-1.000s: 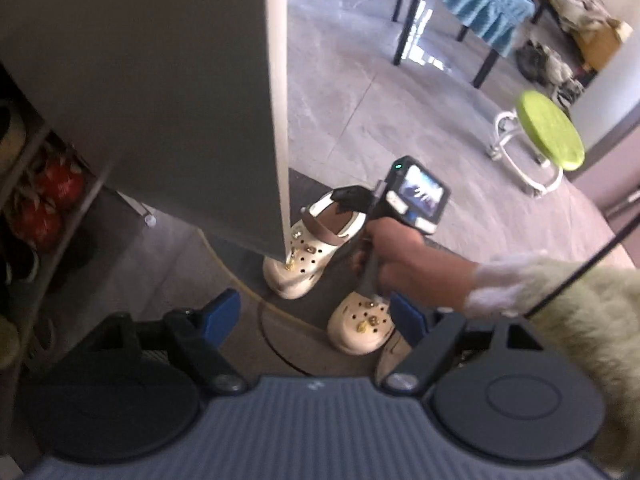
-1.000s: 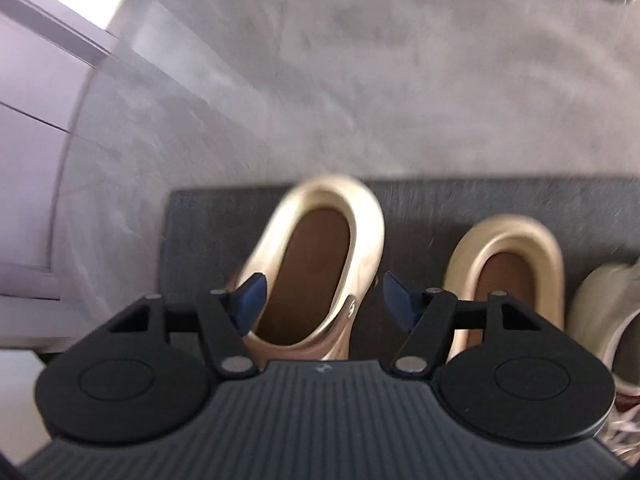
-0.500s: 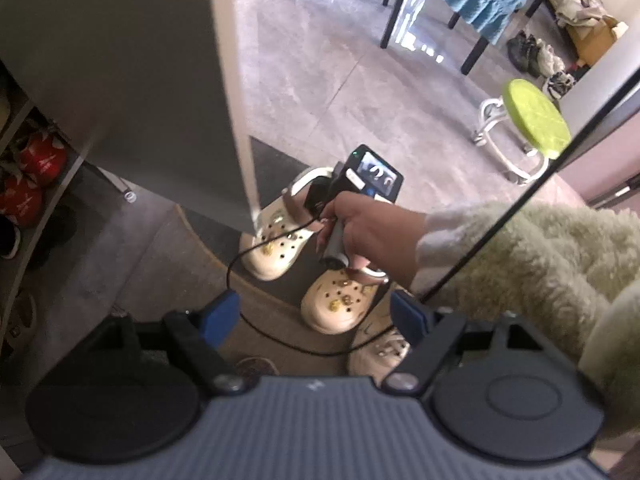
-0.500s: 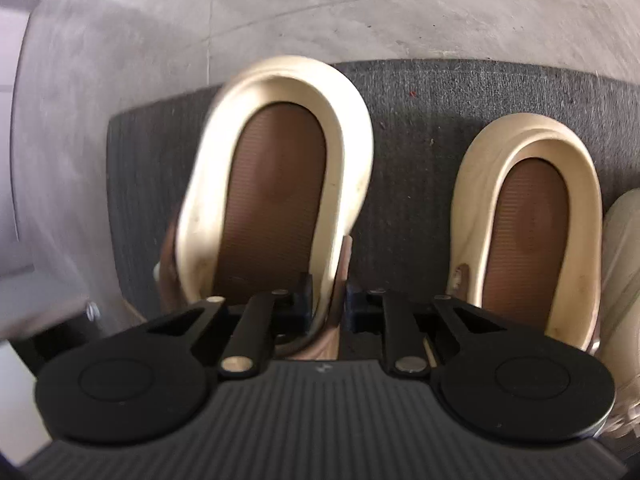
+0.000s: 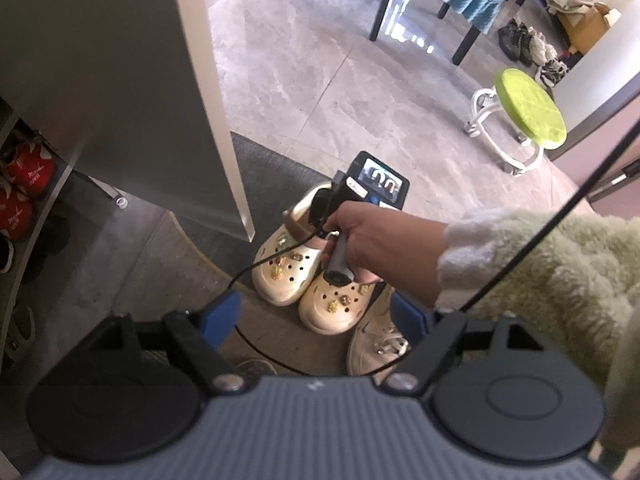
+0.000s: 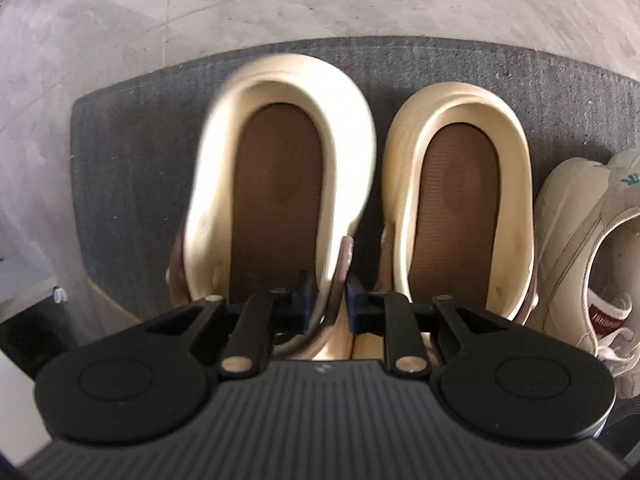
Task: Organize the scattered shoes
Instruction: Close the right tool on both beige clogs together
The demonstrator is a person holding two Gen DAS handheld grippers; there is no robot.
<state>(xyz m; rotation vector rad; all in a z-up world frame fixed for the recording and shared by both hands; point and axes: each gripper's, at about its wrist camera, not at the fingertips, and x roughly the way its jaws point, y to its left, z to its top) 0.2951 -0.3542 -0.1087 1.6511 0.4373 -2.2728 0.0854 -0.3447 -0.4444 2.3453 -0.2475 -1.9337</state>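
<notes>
My right gripper (image 6: 327, 304) is pinched nearly shut on the inner rim of the left-hand cream clog (image 6: 280, 184), right at my fingertips. I judge I'm lining it up against its mate (image 6: 460, 200), already just beside it on the grey mat (image 6: 128, 152); next calls for setting it flush, then letting go. A white sneaker (image 6: 580, 240) sits beyond. My left gripper (image 5: 316, 316) hovers wide open, empty.

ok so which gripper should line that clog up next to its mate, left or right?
Right. The right gripper is already shut on the side wall of the left-hand clog, which sits close beside the other clog on the dark mat. The left gripper hangs open, above and short of the pair.
</notes>
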